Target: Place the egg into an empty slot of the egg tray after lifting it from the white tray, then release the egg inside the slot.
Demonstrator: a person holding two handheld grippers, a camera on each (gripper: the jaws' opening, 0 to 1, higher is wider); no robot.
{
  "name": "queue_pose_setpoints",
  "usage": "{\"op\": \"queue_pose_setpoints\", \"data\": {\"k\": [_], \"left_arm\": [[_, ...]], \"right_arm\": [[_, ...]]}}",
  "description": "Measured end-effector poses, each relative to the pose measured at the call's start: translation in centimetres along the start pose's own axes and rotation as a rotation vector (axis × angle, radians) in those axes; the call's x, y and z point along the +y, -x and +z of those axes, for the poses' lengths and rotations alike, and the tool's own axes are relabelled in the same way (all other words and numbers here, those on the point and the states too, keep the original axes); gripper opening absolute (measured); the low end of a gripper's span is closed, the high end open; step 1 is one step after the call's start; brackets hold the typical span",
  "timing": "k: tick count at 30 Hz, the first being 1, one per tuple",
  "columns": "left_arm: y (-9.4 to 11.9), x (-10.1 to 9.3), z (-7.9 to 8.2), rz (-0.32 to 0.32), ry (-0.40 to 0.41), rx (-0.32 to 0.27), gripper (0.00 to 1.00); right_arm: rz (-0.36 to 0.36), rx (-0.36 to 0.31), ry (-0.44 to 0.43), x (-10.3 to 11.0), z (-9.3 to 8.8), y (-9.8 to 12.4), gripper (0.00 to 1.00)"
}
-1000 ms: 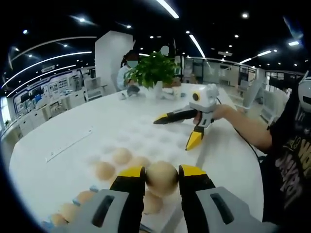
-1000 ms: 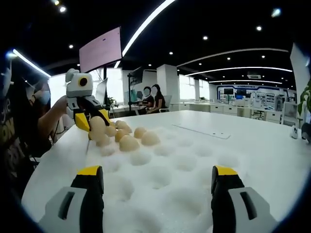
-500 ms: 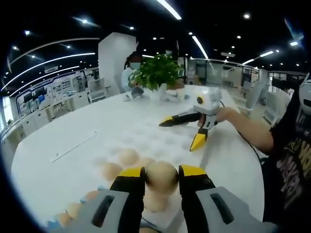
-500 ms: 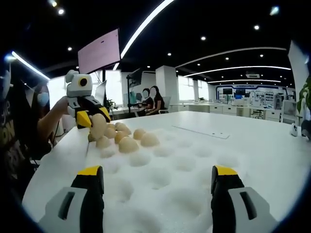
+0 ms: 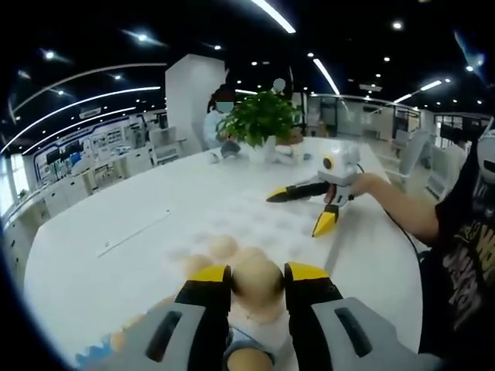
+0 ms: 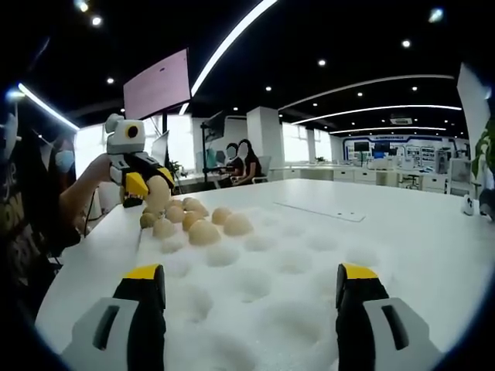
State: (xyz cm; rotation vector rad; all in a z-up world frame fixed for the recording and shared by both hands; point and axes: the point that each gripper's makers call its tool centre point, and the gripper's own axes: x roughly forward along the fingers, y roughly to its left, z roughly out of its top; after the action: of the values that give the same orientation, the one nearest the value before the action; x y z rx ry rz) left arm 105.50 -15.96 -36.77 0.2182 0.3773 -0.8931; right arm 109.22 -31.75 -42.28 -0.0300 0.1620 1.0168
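Egg point(image 5: 257, 280) sits clamped between the yellow-tipped jaws of the left tool point(image 5: 257, 284) in the left gripper view, held above the near end of the egg tray point(image 5: 255, 220), whose white dimpled surface stretches away across the white table point(image 5: 116, 263). Just beyond the held egg, blurred eggs point(image 5: 220, 247) rest in tray slots. Farther along the tray the right tool point(image 5: 313, 209) hangs in a person's hand, its jaws spread wide with nothing between them. A potted plant point(image 5: 261, 117) stands on the table well past the tray, and a flat strip point(image 5: 133, 233) lies on the table beside it. In the right gripper view the tray point(image 6: 278, 294) is seen from its other end: the right tool point(image 6: 251, 297) has its jaws standing well apart over bare slots. At the tray's far end a cluster of eggs point(image 6: 203, 229) fills several slots, and above them the left tool point(image 6: 152, 188) grips the egg point(image 6: 158, 192), held by a hand.
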Motion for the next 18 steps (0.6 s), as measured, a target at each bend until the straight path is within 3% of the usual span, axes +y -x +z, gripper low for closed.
{"op": "queue_pose_setpoints", "data": {"k": [18], "left_arm": [[2.6,2.2,-1.4,0.082,0.025,0.001,0.27]], "right_arm": [[0.005,-0.008,-0.002,0.1,0.0,0.0,0.95]]}}
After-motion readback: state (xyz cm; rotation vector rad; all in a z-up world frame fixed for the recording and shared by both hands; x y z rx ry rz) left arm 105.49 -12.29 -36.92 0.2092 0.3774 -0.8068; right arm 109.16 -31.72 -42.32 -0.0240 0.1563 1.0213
